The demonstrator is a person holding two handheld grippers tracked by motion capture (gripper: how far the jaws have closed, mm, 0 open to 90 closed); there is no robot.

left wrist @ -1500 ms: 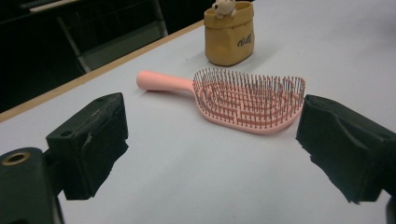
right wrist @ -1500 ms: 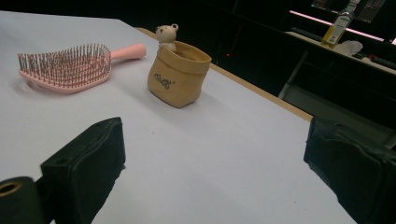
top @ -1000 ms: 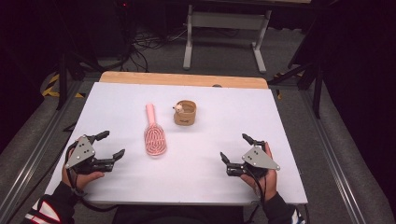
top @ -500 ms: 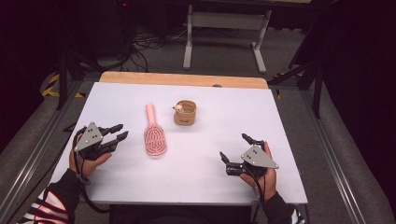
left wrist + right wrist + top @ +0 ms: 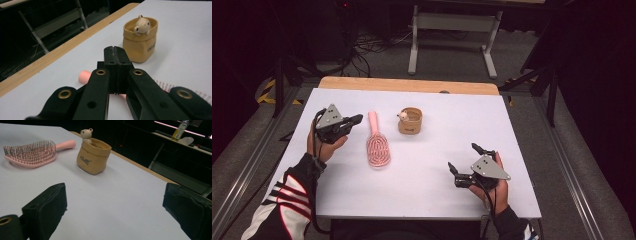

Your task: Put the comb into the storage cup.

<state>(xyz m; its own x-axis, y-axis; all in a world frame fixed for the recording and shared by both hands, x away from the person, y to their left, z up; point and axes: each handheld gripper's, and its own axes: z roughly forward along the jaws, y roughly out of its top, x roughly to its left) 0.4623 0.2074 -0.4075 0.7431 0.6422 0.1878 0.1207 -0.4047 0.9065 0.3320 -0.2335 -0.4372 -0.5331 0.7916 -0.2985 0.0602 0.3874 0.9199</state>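
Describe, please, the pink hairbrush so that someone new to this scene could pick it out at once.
On the white table top, look left of the middle, beside the small tan pouch with a toy bear peeking out. The hairbrush lies flat, handle pointing away from the person, just right of the left claw. It is the only pink thing there.

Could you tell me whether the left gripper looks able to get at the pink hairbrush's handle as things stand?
Probably yes, once reopened. The left gripper hangs beside the pink hairbrush's handle with nothing between them, but its jaws are shut on nothing.
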